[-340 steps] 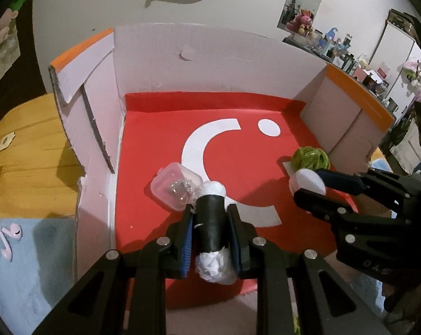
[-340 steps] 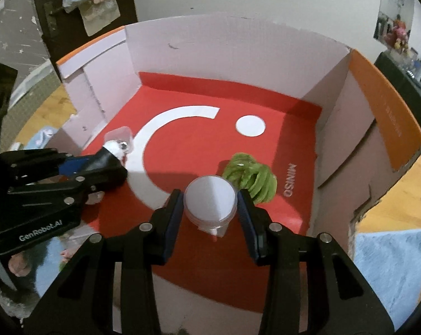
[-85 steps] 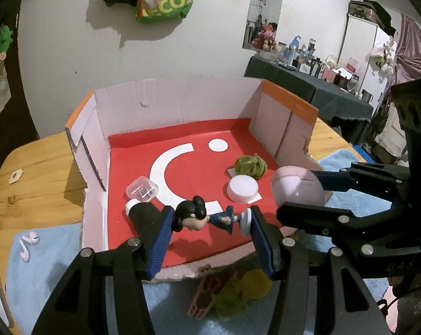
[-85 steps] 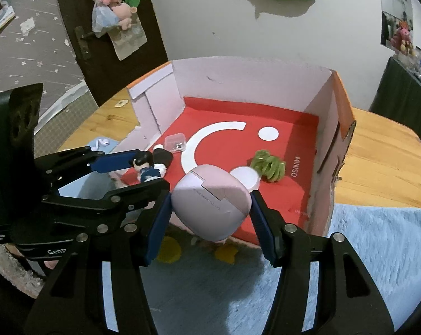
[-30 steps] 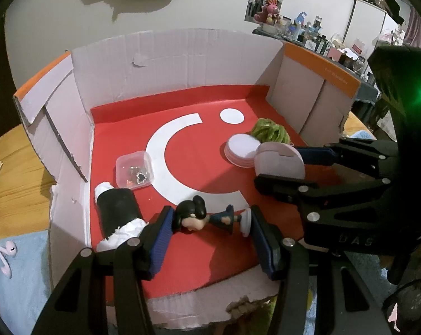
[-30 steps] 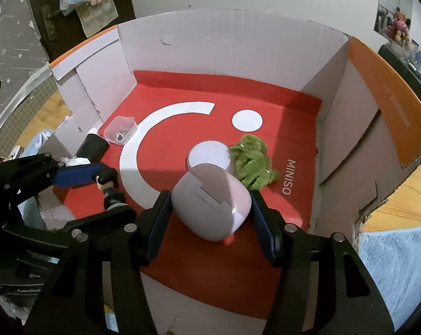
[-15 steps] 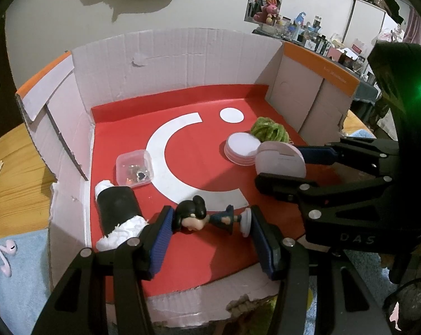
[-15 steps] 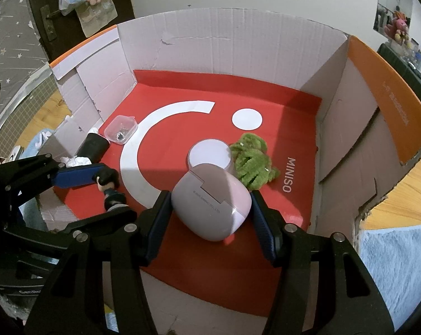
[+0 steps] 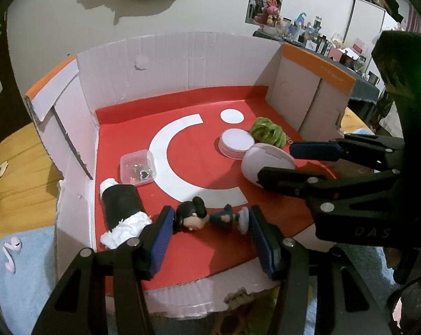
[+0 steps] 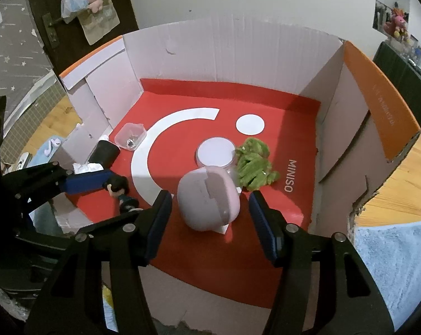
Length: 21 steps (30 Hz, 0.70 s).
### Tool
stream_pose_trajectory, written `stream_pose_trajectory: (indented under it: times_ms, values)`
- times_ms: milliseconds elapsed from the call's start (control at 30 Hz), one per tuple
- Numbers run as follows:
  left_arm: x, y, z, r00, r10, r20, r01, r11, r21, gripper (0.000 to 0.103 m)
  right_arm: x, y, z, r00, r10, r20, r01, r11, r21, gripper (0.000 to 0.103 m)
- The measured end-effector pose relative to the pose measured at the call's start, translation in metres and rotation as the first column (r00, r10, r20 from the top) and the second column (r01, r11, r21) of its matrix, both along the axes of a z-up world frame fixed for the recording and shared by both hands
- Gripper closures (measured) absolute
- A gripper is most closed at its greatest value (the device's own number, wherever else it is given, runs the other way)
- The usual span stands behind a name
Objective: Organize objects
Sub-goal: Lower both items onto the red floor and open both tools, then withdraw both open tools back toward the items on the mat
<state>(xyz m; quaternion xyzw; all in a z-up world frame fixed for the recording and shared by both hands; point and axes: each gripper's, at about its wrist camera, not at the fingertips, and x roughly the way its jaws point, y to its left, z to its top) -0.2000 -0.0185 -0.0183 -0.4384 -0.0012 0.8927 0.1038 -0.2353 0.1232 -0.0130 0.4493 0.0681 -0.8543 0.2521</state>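
Along the left wall of the open cardboard box with a red printed floor (image 9: 182,61), a black roll with white paper stuffed in both ends (image 9: 123,211) lies flat, and a small clear plastic lidded tub (image 9: 137,166) sits just beside its far end. Nearer the front edge, the left gripper (image 9: 209,233) is clamped end to end on a little dark-haired figurine in blue on a white round base (image 9: 210,217), one blue pad against the head and the other against the base; the toy is down at the red floor, not yet let go. Further right, a flat round white-lidded jar (image 10: 216,152) stands mid-floor, touching a bunched green fuzzy scrunchie (image 10: 253,163) on its right. In front of those two rests a rounded pale pink case (image 10: 207,198), and this is where things have changed: half a second back the right gripper (image 10: 210,220) had its pads pressed on the case's sides, while now its jaws are opening, clear gaps show on both sides, and the case sits on the floor by itself, blurred as if settling. That reads as the pink case delivered into the box. By my judgement, what remains in this pair of placements is releasing the figurine, then fetching the pink earbuds (image 9: 11,248) lying on the light blue mat (image 9: 23,279) outside the box at left.
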Motion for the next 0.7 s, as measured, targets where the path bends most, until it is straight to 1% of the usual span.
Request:
stream_pose_trajectory:
  times_ms: [100, 167, 200, 267, 433, 500, 567, 700]
  values:
    - [0.002, 0.000, 0.001, 1.000, 0.001, -0.003, -0.001, 1.000, 0.002, 0.045, 0.003, 0.001, 0.002, 1.000, 0.002, -0.002, -0.002, 1.000, -0.003, 0.044]
    - [0.004, -0.001, 0.003, 1.000, 0.006, -0.009, -0.006, 1.000, 0.002, 0.038, 0.004, 0.000, 0.001, 1.000, 0.004, -0.003, -0.004, 1.000, -0.009, 0.042]
    - [0.005, -0.001, 0.004, 1.000, 0.008, -0.012, -0.008, 1.000, 0.002, 0.037, 0.005, 0.000, 0.002, 1.000, 0.005, -0.003, -0.005, 1.000, -0.011, 0.041]
    - [0.008, -0.001, 0.006, 1.000, 0.007, -0.016, -0.006, 1.000, 0.006, 0.037, 0.008, 0.000, 0.004, 1.000, 0.008, -0.005, -0.008, 1.000, -0.020, 0.038]
    - [0.015, 0.002, 0.010, 1.000, 0.002, -0.024, -0.002, 1.000, 0.000, 0.036, 0.012, 0.001, 0.007, 1.000, 0.008, -0.014, -0.008, 0.999, -0.031, 0.038]
    - [0.017, 0.002, 0.011, 1.000, 0.005, -0.027, -0.005, 1.000, -0.003, 0.034, 0.015, 0.002, 0.009, 1.000, 0.007, -0.018, -0.008, 0.999, -0.039, 0.037]
    - [0.021, 0.001, 0.013, 0.999, 0.014, -0.033, -0.014, 1.000, -0.005, 0.030, 0.018, 0.004, 0.012, 1.000, 0.007, -0.022, -0.008, 0.999, -0.044, 0.030]
    - [0.027, -0.001, 0.017, 0.999, 0.020, -0.045, -0.020, 1.000, 0.001, 0.028, 0.024, 0.005, 0.016, 0.999, 0.004, -0.033, -0.006, 0.999, -0.052, 0.030]
